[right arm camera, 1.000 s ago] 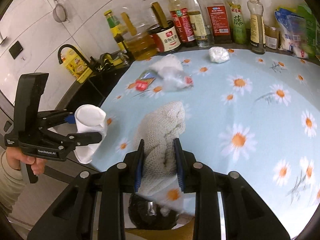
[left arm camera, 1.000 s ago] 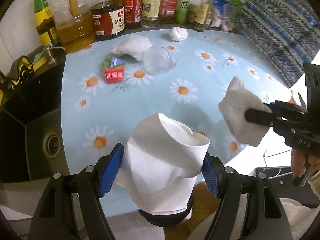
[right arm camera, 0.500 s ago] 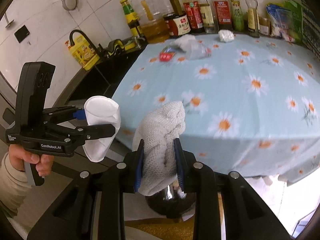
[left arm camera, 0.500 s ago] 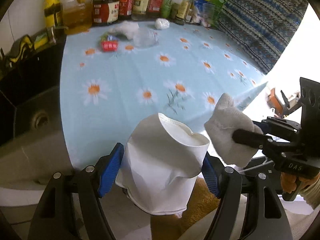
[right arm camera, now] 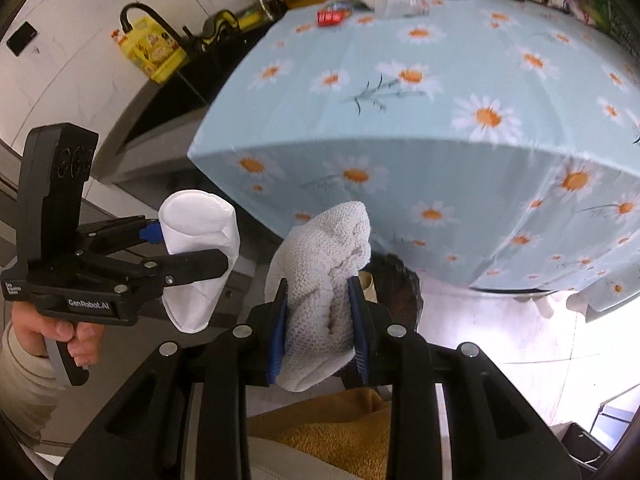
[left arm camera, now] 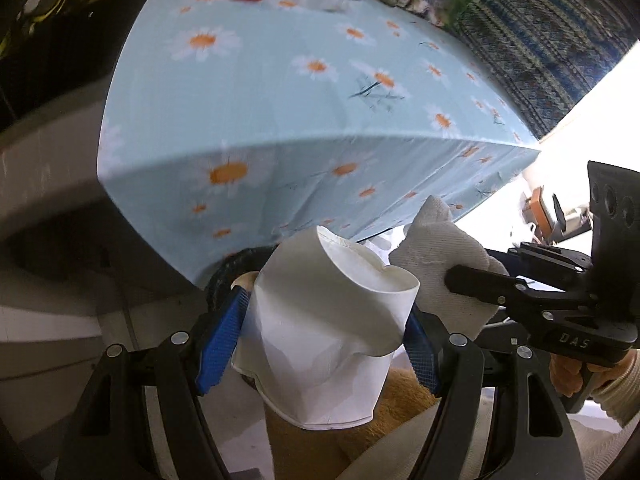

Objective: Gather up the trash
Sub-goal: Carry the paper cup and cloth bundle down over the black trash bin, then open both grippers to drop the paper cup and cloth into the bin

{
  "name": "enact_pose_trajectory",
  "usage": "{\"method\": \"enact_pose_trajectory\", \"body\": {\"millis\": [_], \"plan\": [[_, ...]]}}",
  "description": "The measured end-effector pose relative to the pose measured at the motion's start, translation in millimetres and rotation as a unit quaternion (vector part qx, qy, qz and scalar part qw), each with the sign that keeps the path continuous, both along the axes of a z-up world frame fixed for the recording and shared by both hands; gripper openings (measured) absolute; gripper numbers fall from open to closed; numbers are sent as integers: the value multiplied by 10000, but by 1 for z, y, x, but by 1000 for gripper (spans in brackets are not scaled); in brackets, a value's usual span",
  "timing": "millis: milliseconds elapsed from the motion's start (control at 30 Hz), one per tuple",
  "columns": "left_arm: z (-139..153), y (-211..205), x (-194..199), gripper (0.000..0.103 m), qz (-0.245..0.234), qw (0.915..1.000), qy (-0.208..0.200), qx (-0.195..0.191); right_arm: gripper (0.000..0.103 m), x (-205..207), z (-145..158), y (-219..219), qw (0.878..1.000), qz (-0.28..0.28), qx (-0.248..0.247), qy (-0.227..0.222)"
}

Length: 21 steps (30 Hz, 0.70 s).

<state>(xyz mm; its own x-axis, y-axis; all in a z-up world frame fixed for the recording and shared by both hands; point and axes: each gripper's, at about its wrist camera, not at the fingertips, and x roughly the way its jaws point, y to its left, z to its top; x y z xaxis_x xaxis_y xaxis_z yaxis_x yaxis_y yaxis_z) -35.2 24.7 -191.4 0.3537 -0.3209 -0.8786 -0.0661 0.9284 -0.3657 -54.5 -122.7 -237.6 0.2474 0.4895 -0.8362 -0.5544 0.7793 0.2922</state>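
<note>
Carry-to-bin step. Left gripper [left arm camera: 326, 334] clenches a crushed white paper cup [left arm camera: 332, 320]; right gripper [right arm camera: 318, 332] pinches a crumpled white knit rag [right arm camera: 320, 272] — both above the dark round bin [right arm camera: 396, 280] beside the table. Next: release over its mouth.

daisy-print blue tablecloth [right arm camera: 440, 92] over a table, white tiled wall [right arm camera: 80, 52] behind, patterned blue curtain [left arm camera: 540, 40] aside, bright daylight.
</note>
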Motion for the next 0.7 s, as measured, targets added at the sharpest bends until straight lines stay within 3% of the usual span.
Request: {"method": "enact_pose_trajectory", "body": {"millis": [233, 500, 700], "plan": [[-53, -5, -7, 71, 30, 9981, 577, -204, 30, 7, -37, 0, 9986, -117, -212, 476], [-115, 3, -6, 71, 307, 9928, 1091, -394, 31, 28, -74, 4, 9965, -116, -454, 697], [-155, 6, -3, 71, 584, 9862, 1412, -632, 31, 46, -99, 5, 9937, -274, -309, 1043]]}}
